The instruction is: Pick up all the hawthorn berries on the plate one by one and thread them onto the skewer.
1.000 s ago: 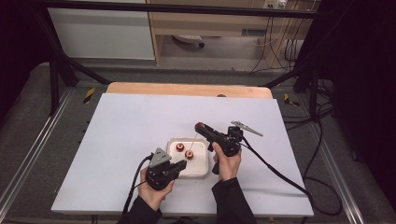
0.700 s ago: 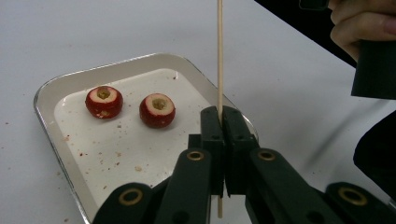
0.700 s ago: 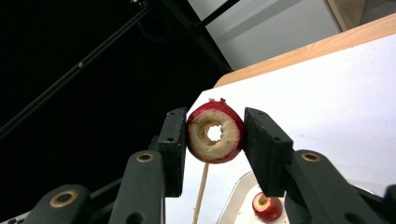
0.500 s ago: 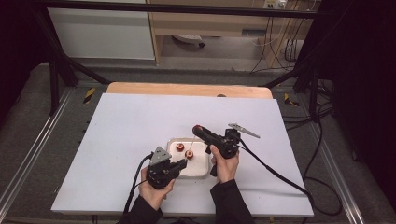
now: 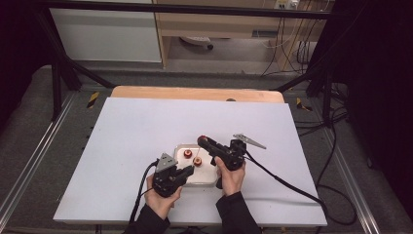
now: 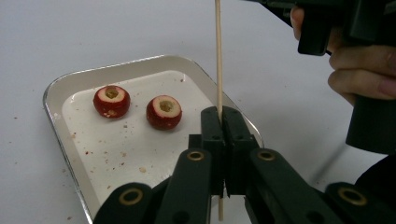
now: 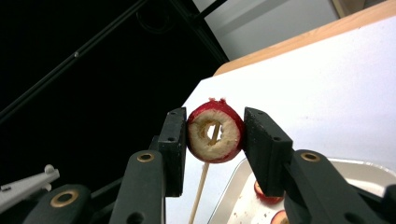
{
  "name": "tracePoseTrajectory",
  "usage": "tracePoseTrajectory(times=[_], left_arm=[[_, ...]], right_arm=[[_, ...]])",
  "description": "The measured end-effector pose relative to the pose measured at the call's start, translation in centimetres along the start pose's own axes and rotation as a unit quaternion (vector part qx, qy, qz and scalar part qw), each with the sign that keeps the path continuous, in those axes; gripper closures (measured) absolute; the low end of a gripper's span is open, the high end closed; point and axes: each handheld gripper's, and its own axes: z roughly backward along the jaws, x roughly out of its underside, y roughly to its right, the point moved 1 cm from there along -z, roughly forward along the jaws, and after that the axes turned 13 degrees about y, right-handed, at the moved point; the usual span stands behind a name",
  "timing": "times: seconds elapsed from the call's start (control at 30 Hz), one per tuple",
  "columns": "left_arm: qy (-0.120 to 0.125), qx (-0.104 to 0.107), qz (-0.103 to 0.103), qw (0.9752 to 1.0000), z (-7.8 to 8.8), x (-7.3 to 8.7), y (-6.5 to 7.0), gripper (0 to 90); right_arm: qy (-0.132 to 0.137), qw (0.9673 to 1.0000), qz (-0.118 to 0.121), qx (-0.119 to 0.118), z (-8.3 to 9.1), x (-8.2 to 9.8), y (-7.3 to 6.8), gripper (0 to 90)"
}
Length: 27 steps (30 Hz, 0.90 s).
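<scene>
My left gripper (image 6: 222, 116) is shut on a thin wooden skewer (image 6: 218, 56) and holds it upright at the near edge of a white metal tray (image 6: 60, 84). Two red cored fruits (image 6: 111, 101) (image 6: 164, 112) lie in the tray. My right gripper (image 7: 215, 126) is shut on a third red cored fruit (image 7: 229, 140), and the skewer (image 7: 201, 186) passes through its hole. In the high view this fruit (image 5: 202, 140) sits above the tray (image 5: 207, 179), with the left gripper (image 5: 191, 169) just below it.
The tray lies on a white board (image 5: 122, 146) near its front middle, with a wooden table edge (image 5: 195, 92) behind. Cables (image 5: 292, 185) trail from both grippers toward the right. A black frame and grey floor surround the table.
My right gripper with the fruit has shifted a little lower and to the left, over the skewer. The left gripper has stayed in place.
</scene>
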Motion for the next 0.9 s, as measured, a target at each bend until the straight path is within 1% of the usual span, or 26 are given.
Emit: tracePoseTrajectory(times=[0.07, 0.13, 0.2, 0.23, 0.27, 0.33, 0.37, 0.43, 0.5, 0.57, 0.6, 0.67, 0.73, 0.9], left_arm=[[-0.001, 0.0, 0.002, 1.0, -0.1, -0.1, -0.1, 88.4], [-0.002, 0.001, 0.0, 1.0, -0.2, -0.1, -0.1, 88.4], [-0.006, 0.002, 0.002, 1.0, -0.3, -0.1, -0.2, 88.4], [-0.005, 0.002, 0.001, 1.0, -0.4, -0.1, -0.2, 88.4], [-0.002, 0.0, -0.001, 1.0, -0.5, -0.1, -0.2, 88.4], [-0.004, 0.001, 0.001, 1.0, -0.6, -0.2, -0.3, 88.5], [-0.004, 0.0, -0.003, 1.0, -0.6, -0.3, -0.4, 88.5], [-0.005, 0.002, -0.002, 1.0, -0.7, -0.2, -0.5, 88.4], [-0.005, 0.002, -0.008, 1.0, -0.8, -0.2, -0.6, 88.5], [-0.003, 0.0, -0.008, 1.0, -0.9, -0.3, -0.6, 88.5], [-0.006, 0.002, -0.011, 0.9999, -1.0, -0.3, -0.6, 88.4], [-0.003, -0.001, -0.017, 0.9998, -1.1, -0.4, -0.7, 88.5], [-0.002, -0.001, -0.015, 0.9999, -1.2, -0.4, -0.7, 88.5], [-0.004, 0.001, -0.023, 0.9997, -1.2, -0.4, -0.8, 88.5]], right_arm=[[0.0, 1.0, 0.001, -0.002, 0.0, 0.2, 0.0, 61.5], [-0.003, 1.0, -0.002, -0.002, 0.1, 0.3, -0.1, 61.6], [-0.009, 1.0, 0.0, -0.001, 0.1, 0.5, -0.1, 61.6], [-0.008, 0.9999, 0.006, 0.001, 0.2, 0.7, -0.1, 61.6], [-0.013, 0.9999, 0.006, 0.001, 0.2, 0.8, -0.1, 61.6], [-0.021, 0.9998, 0.004, 0.0, 0.2, 1.3, -0.2, 61.7], [-0.023, 0.9997, 0.005, -0.002, 0.3, 1.4, -0.2, 61.7], [-0.027, 0.9996, 0.009, -0.003, 0.4, 1.9, -0.3, 61.7], [-0.033, 0.9994, 0.011, -0.003, 0.5, 2.4, -0.3, 61.7], [-0.038, 0.9992, 0.009, -0.005, 0.5, 2.5, -0.3, 61.7], [-0.038, 0.9992, 0.01, -0.004, 0.5, 2.7, -0.4, 61.6], [-0.042, 0.9991, 0.012, -0.003, 0.6, 2.9, -0.4, 61.6], [-0.049, 0.9987, 0.011, -0.005, 0.6, 3.3, -0.4, 61.6], [-0.055, 0.9984, 0.013, -0.003, 0.7, 3.5, -0.4, 61.4]])
